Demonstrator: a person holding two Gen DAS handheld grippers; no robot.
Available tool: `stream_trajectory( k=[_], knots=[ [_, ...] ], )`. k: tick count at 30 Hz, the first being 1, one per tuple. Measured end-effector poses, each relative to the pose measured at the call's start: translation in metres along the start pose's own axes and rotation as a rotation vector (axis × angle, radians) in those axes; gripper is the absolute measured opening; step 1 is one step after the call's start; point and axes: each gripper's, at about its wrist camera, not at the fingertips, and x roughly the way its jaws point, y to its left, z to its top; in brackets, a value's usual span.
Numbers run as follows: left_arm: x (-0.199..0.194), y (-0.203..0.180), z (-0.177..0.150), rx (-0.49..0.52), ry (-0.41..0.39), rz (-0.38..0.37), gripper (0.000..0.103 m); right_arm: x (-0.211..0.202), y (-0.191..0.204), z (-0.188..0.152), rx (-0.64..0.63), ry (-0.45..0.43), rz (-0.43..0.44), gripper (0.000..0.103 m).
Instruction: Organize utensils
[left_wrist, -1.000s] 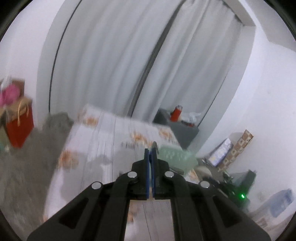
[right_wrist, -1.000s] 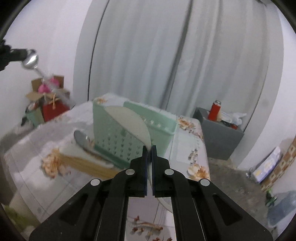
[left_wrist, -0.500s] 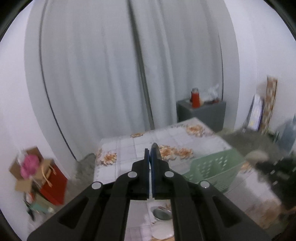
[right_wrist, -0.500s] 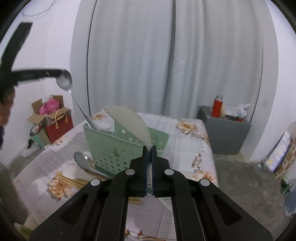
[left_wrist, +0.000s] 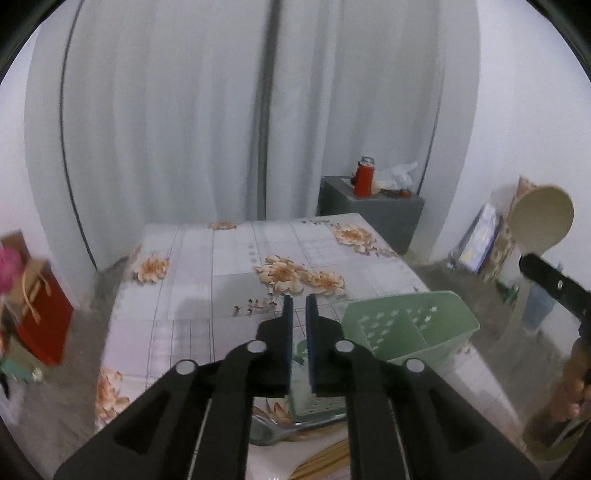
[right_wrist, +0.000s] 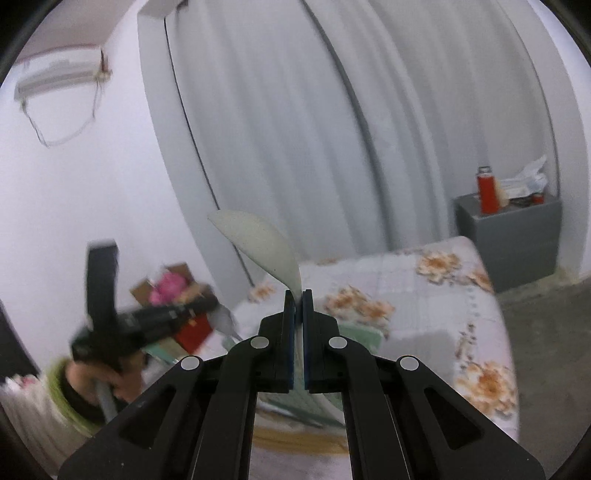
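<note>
**Left jaws part over the caddy, right lifts the rice paddle**

Swinging round, my left gripper (left_wrist: 299, 306) now faces the green caddy (left_wrist: 410, 332) on the floral table (left_wrist: 229, 258); its jaws have just been opening, nothing between them. My right gripper (right_wrist: 298, 301) stays clenched on the cream rice paddle (right_wrist: 258, 243), raised above the table.

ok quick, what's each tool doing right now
left tool: open a little, jaws just been opening, nothing between them.
right tool: shut on the beige spoon.
</note>
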Motion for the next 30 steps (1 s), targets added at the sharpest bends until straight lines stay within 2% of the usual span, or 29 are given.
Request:
stream_trajectory(
  k=[6,11,16,19,26,27,30],
  knots=[
    [-0.021,0.019,-0.010,-0.125,-0.055,-0.027,0.021,0.014,-0.007,0.022,0.030,-0.048,0.060,0.002],
    [-0.045,0.024,-0.022,-0.148,-0.093,-0.024,0.028,0.034,-0.017,0.031,0.066,-0.061,0.077,0.002],
    [-0.066,0.034,-0.046,-0.191,-0.090,-0.004,0.038,0.048,-0.025,0.026,0.109,-0.050,0.102,0.002],
    [-0.074,0.039,-0.060,-0.214,-0.078,0.014,0.040,0.054,-0.028,0.014,0.132,-0.029,0.104,0.002],
    [-0.081,0.037,-0.087,-0.216,-0.042,0.048,0.047,0.060,-0.045,-0.027,0.175,0.087,0.024,0.003],
    [-0.081,0.036,-0.090,-0.213,-0.038,0.051,0.048,0.056,-0.046,-0.032,0.175,0.102,-0.002,0.007],
    [-0.079,0.034,-0.095,-0.201,-0.027,0.062,0.051,0.043,-0.043,-0.037,0.143,0.099,-0.042,0.009]
  ],
)
